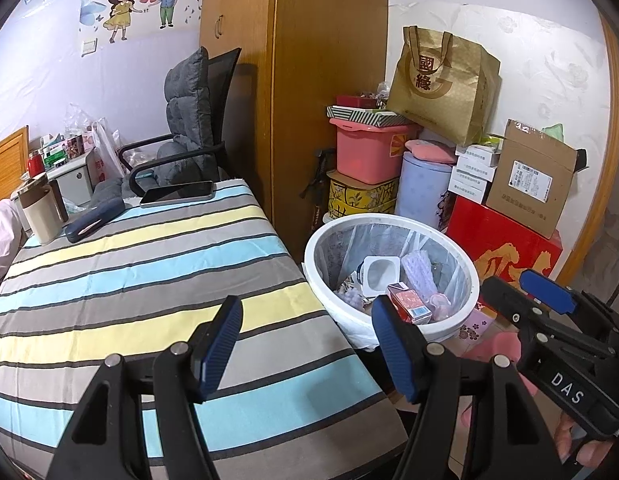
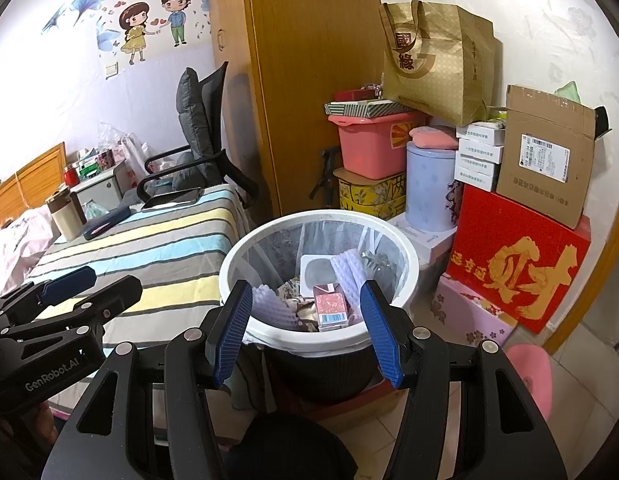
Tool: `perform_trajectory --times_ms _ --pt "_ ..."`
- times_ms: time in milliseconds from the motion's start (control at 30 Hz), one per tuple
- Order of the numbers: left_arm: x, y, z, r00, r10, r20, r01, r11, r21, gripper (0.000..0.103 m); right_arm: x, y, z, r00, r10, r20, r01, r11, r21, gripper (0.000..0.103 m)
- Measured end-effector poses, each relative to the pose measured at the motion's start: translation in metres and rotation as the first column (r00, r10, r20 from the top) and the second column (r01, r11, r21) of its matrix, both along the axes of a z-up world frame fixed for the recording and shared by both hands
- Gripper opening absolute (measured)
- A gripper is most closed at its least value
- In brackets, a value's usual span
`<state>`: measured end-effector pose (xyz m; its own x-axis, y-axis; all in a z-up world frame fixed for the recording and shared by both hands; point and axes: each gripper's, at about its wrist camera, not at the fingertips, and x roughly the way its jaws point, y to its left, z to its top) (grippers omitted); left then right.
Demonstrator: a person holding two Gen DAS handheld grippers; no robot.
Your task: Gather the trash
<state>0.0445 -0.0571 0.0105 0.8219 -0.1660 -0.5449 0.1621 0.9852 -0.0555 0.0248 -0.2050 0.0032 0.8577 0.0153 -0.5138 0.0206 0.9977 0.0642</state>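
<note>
A white-rimmed trash bin (image 1: pixel 313 268) (image 2: pixel 237 248) with a clear liner stands on the floor beside the striped table. Inside lie a red carton (image 1: pixel 409 304) (image 2: pixel 330 306), a white plastic tray (image 1: pixel 379 274) (image 2: pixel 315 270) and purple foam wrap (image 1: pixel 421 272) (image 2: pixel 349 268). My left gripper (image 1: pixel 309 352) is open and empty above the table's right edge, just short of the bin. My right gripper (image 2: pixel 303 330) is open and empty, hovering over the bin's near rim; it also shows in the left wrist view (image 1: pixel 521 292). The left gripper shows in the right wrist view (image 2: pixel 93 284).
The striped table (image 1: pixel 129 280) carries a phone (image 1: pixel 177 193), a dark case (image 1: pixel 95 220) and a beige cup (image 1: pixel 39 214). An office chair (image 1: pixel 189 120) and a wardrobe (image 1: pixel 309 60) stand behind. Stacked boxes (image 2: pixel 517 256), a pink tub (image 2: pixel 369 144) and a paper bag (image 2: pixel 437 60) crowd the right.
</note>
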Motion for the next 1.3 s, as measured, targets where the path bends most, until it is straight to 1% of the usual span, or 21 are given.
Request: perform_trajectory --times_ms 467,1067,1300 --pt "-0.0001 0.0026 -0.0006 1.000 0.000 -0.005 0.000 1.000 -0.006 0.069 0.0007 0.0001 -0.0008 1.000 0.000 -0.003 0.000 1.000 0.003 0.058" --pt "0.0015 0.0008 0.0003 1.000 0.007 -0.001 -0.007 1.000 0.008 0.069 0.0013 0.0003 -0.0007 1.000 0.001 -0.001 -0.001 1.000 0.002 0.058" --pt "-0.0013 -0.0008 0.0014 1.000 0.000 0.025 0.000 1.000 0.009 0.069 0.0011 0.0015 -0.0024 1.000 0.002 -0.003 -0.002 1.000 0.002 0.058"
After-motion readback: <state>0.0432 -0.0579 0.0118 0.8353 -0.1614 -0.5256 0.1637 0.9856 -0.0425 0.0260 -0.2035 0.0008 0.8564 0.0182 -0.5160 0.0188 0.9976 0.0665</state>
